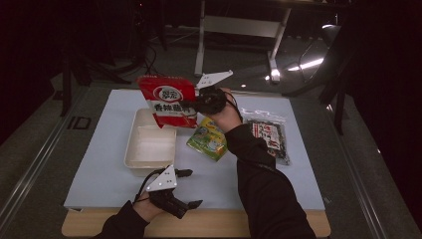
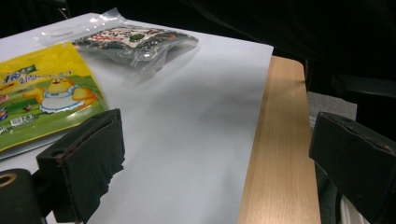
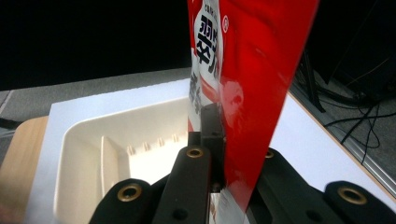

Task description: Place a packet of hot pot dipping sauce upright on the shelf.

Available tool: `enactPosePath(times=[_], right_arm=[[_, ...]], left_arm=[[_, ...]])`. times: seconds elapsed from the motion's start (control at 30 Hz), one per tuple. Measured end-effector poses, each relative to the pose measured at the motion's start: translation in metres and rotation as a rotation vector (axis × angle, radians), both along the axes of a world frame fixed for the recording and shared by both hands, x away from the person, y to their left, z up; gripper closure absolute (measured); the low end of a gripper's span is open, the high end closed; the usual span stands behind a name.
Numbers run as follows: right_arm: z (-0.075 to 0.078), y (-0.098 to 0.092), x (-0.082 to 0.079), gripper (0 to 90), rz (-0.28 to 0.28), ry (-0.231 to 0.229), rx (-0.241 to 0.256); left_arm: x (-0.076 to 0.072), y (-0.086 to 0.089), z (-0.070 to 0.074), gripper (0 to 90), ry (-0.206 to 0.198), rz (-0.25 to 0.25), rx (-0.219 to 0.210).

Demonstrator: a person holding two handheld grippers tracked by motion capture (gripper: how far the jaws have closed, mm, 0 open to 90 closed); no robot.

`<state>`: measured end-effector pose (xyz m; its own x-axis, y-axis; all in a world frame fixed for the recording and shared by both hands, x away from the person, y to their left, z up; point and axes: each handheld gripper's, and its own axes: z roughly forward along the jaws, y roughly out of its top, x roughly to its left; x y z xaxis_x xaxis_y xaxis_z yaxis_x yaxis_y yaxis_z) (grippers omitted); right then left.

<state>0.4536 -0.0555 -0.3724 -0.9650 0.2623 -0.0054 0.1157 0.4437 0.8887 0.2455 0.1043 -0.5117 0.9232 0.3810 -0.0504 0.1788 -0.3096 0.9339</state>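
Above the white tray [image 1: 149, 147], the right hand-held gripper [image 1: 191, 105] pinches the red packet [image 1: 166, 99]; lower it flat inside. The left hand-held gripper [image 1: 191, 188] rests open nearby.

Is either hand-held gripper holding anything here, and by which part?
The right hand-held gripper clamps the red snack bag by its right edge, above the white tray. The left hand-held gripper is open, holding nothing.

1. The high view is dim; the surroundings fall to black, and bright streaks glare off the floor at upper right.
2. The left gripper view is evenly lit, with the near black pads [image 2: 88, 158] soft and blurred.
3. In the right gripper view, the red packet [image 3: 252, 70] carries white sheen; the background is dark.
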Motion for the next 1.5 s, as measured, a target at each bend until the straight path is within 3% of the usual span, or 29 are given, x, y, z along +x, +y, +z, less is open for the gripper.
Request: enactPosePath(times=[0.8, 1.5], right_arm=[[-0.027, 0.064, 0.032, 90.0, 0.033, 0.035, -0.002], [-0.060, 0.075, 0.044, 90.0, 0.000, 0.040, 0.038]], left_arm=[[-0.005, 0.007, -0.004, 4.2, 0.016, 0.014, -0.015], [-0.005, 0.008, -0.005, 4.2, 0.015, 0.009, -0.011]])
